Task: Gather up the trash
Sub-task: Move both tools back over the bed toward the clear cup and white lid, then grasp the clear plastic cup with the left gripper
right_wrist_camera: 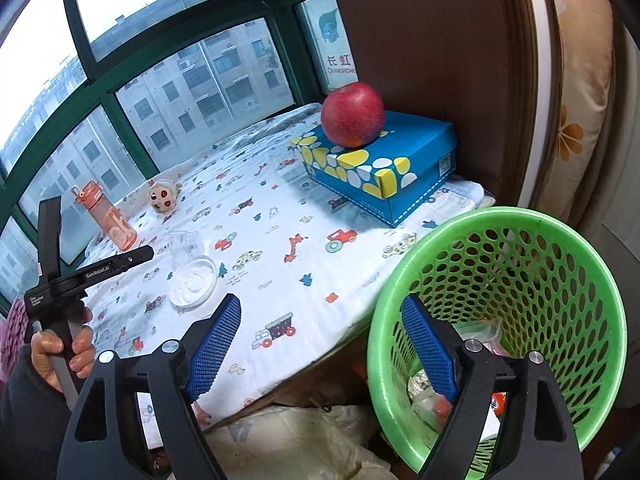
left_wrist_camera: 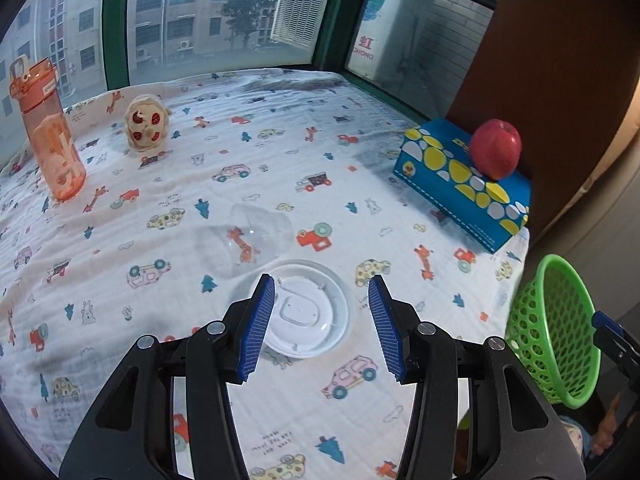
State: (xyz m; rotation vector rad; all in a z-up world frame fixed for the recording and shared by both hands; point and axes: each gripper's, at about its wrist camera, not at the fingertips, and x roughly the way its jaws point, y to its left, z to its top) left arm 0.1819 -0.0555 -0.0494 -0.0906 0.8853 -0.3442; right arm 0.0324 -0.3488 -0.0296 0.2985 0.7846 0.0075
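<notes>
While the left gripper [left_wrist_camera: 322, 312] hovers half-spread and empty over the lid [left_wrist_camera: 306, 310], a clear cup [left_wrist_camera: 244, 240] lies beside it, hard to see. Right gripper [right_wrist_camera: 324, 344] gapes, empty; its finger hides part of the basket's [right_wrist_camera: 560, 232] trash [right_wrist_camera: 430, 398].

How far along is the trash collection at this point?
Done: some wrappers already lie in the green basket. In hand: nothing; the right tool is open and empty beside the basket's rim, and the left tool hangs open above the white lid. Left: the lid and the clear cup on its side are still on the cloth.
</notes>
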